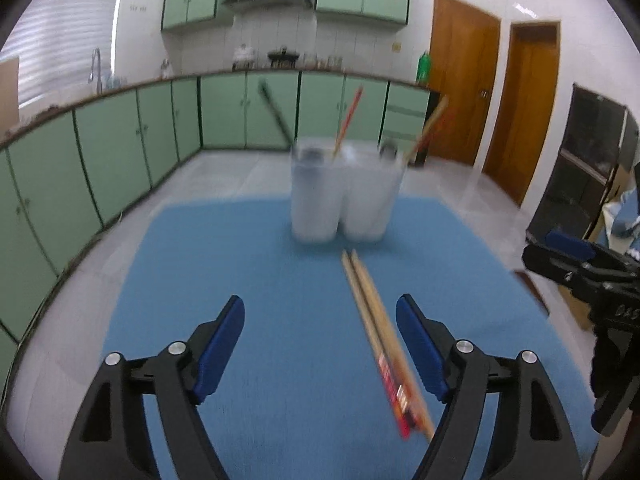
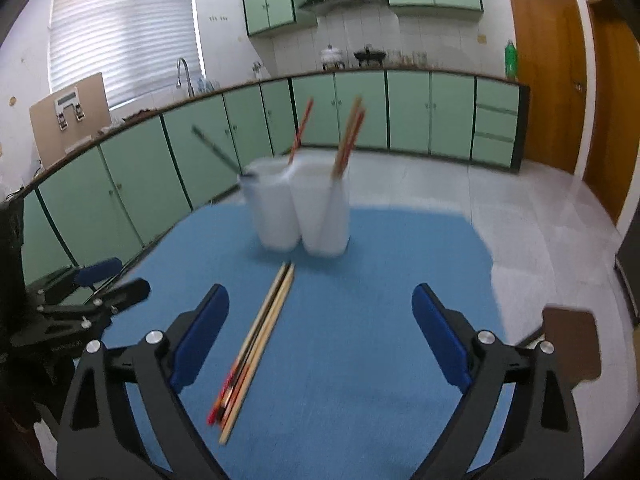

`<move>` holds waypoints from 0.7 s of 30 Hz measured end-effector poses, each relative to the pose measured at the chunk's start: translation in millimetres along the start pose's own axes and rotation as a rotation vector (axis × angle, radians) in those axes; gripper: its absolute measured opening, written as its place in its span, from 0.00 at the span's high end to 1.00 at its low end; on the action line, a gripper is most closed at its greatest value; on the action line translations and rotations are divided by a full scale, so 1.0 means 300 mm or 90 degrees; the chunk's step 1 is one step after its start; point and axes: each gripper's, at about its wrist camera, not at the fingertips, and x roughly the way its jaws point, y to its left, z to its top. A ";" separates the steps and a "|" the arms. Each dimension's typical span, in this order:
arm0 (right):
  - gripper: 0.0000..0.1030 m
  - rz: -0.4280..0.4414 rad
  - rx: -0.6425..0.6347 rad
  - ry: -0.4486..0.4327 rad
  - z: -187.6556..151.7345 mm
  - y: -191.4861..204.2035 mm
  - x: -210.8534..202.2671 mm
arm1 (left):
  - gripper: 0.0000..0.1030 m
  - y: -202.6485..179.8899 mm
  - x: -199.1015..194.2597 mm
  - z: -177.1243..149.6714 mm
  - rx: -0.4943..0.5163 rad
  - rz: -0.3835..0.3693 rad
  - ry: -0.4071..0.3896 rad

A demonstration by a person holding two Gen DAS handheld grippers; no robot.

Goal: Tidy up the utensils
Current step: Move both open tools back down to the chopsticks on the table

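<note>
Left wrist view: the left gripper [image 1: 320, 316] hangs over the blue mat [image 1: 240, 280] with its blue-padded jaws spread wide and nothing clamped; a bundle of chopsticks [image 1: 376, 336] lies flat on the mat, running between the jaws close to the pad on the picture's right. Right wrist view: the right gripper [image 2: 320, 304] is likewise spread and empty, the same chopsticks [image 2: 260, 340] lying on the mat just inside the pad on the picture's left. Beyond the bundle's far tips, two white cups [image 2: 300, 212] stand side by side, touching, near the mat's far edge, each holding upright chopsticks that lean at angles. Green kitchen cabinets [image 2: 200, 152] line the room behind, blurred.
</note>
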 end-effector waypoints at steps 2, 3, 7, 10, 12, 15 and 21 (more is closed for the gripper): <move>0.13 -0.004 0.010 0.021 -0.061 0.017 0.018 | 0.26 0.004 0.024 -0.063 0.002 0.013 0.024; 0.13 -0.005 0.013 0.029 -0.087 0.026 0.028 | 0.26 0.009 0.038 -0.093 -0.003 0.017 0.038; 0.13 -0.012 0.009 0.057 -0.172 0.066 0.055 | 0.26 0.029 0.075 -0.168 -0.021 0.022 0.075; 0.13 -0.006 0.014 0.078 -0.199 0.076 0.070 | 0.26 0.026 0.085 -0.210 -0.022 0.030 0.088; 0.13 -0.006 0.009 0.089 -0.228 0.089 0.075 | 0.26 0.022 0.089 -0.229 -0.023 0.032 0.095; 0.13 -0.004 -0.012 0.109 -0.260 0.111 0.083 | 0.26 0.018 0.091 -0.255 -0.022 0.034 0.103; 0.20 0.004 -0.050 0.139 -0.310 0.154 0.098 | 0.26 0.036 0.085 -0.273 -0.026 0.047 0.115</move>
